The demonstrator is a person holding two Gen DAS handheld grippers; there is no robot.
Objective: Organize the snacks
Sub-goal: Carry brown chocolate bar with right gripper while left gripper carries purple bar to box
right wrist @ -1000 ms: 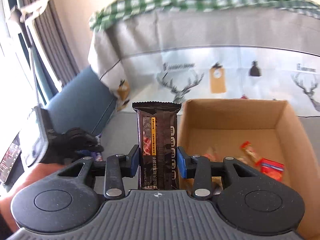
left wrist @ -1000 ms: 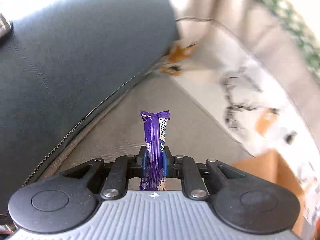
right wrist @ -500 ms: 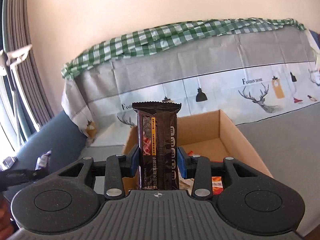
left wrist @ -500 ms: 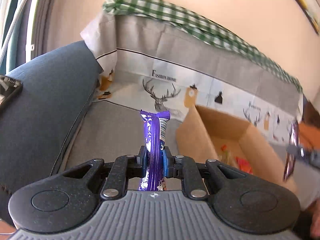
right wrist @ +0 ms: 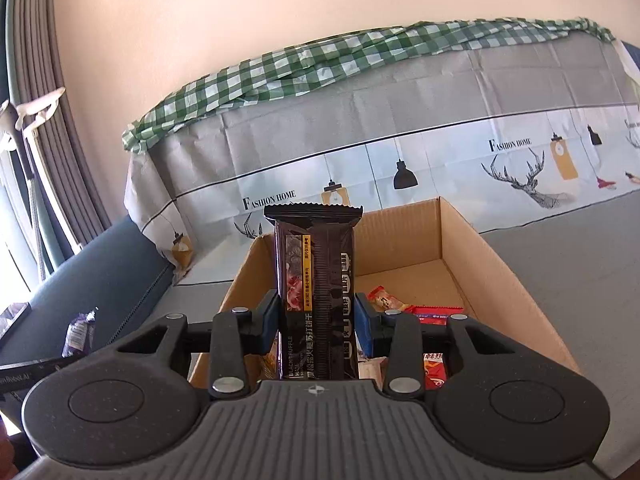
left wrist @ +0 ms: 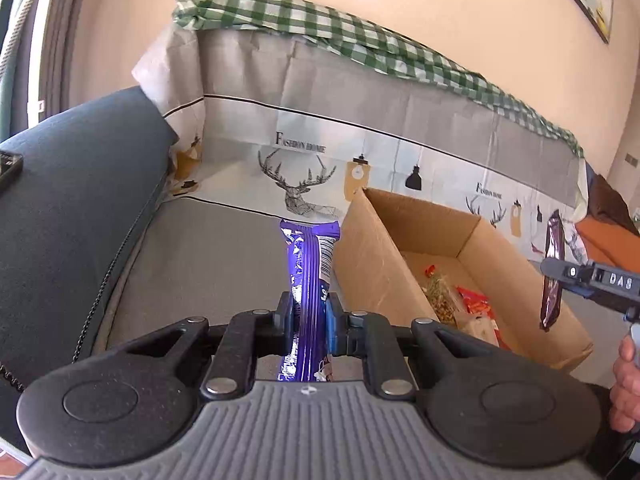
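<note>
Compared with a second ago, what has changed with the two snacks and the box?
Both tongs swung toward the cardboard box: the left tongs turned away from the blue cushion, and the right tongs came over the box's near end. Nothing was released: the purple snack bar and black cracker packet stay clamped, and the snacks in the box lie as before.

The purple snack wrapper (left wrist: 310,276) is glossy crinkled foil, and the dark biscuit packet (right wrist: 316,300) is shiny plastic film. The box (right wrist: 460,240) is matt brown corrugated cardboard. Upper frame, the checked cloth (right wrist: 320,64) looks soft and woven; the printed sofa cover (left wrist: 320,120) is creased fabric.
</note>
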